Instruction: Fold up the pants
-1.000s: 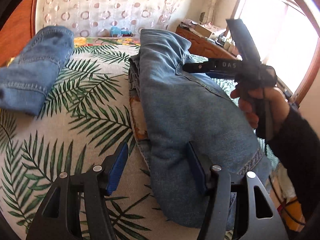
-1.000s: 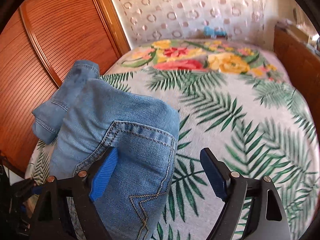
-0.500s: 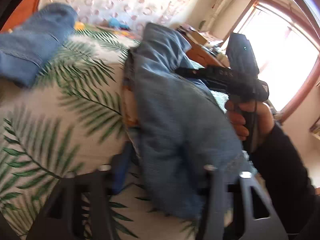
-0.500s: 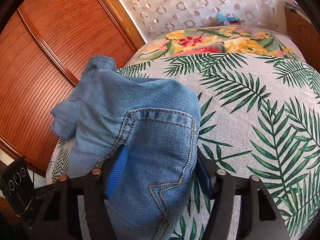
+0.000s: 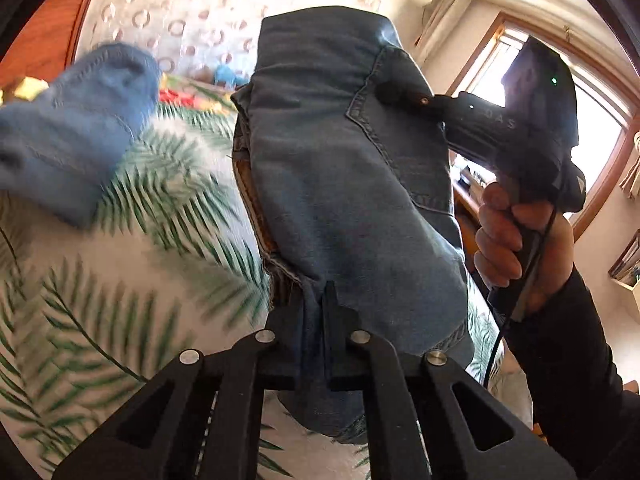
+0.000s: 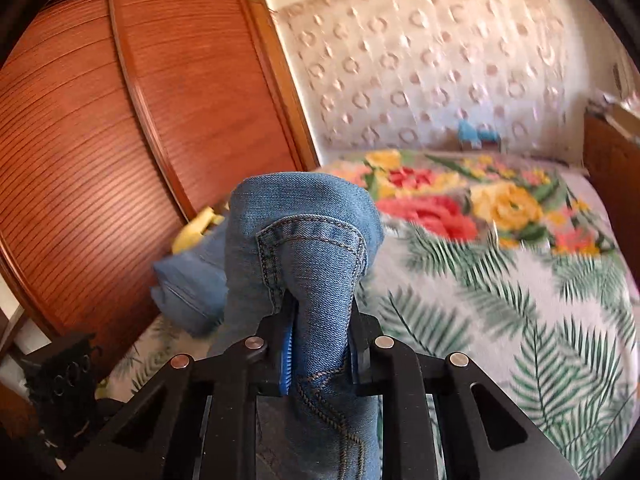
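Observation:
Blue denim pants [image 5: 344, 168] are raised off the palm-leaf bedspread [image 5: 120, 280]. My left gripper [image 5: 314, 312] is shut on a thin fold at the near edge of the cloth. Farther up the same cloth, a hand holds my right gripper [image 5: 394, 94], which pinches the denim beside a back pocket. In the right wrist view the right gripper [image 6: 320, 320] squeezes a thick bunch of the pants [image 6: 312, 240] at the pocket seam, its jaws still closing. The rest of the pants [image 6: 188, 288] trails down to the left, blurred.
A wooden slatted wardrobe [image 6: 100, 140] stands left of the bed. A padded headboard [image 6: 440, 60] runs along the back, with a small blue object [image 6: 476, 132] at its foot. A wooden nightstand [image 6: 608, 152] is on the right, and a bright window [image 5: 592, 100] beyond it.
Both grippers went from wide open around the denim to clamped on it. Both have risen, lifting the pants off the bedspread, and the background is now blurred.

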A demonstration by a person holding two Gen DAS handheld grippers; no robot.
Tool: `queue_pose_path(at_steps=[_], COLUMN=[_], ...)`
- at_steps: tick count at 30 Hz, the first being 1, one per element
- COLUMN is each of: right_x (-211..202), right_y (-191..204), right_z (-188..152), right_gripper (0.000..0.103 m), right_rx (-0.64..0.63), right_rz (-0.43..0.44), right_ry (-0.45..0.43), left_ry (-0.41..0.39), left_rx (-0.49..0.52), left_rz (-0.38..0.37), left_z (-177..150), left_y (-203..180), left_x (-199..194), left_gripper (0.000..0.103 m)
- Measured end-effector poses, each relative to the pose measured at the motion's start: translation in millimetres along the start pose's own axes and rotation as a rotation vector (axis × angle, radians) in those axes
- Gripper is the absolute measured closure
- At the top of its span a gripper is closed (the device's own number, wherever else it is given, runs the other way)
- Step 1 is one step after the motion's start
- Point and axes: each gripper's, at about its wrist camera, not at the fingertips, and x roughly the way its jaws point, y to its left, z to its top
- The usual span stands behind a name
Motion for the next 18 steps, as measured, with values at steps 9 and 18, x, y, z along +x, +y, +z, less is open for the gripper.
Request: queue_pose_path(at_steps=[9, 18], right_x=[24, 109], right_y=[43, 75], right_z=[51, 94], right_gripper=[0.083, 0.083], right_rx=[-0.099, -0.078], right_rz=[0.038, 0.193], right_ry=[-0.093, -0.143], left_ry=[-0.092, -0.204], left_rx=[0.041, 0.042], left_rz=[0.106, 0.248], left_z=[66, 122], left_y=[44, 101], left_x=[-48, -131], left_gripper=[0.095, 0.095])
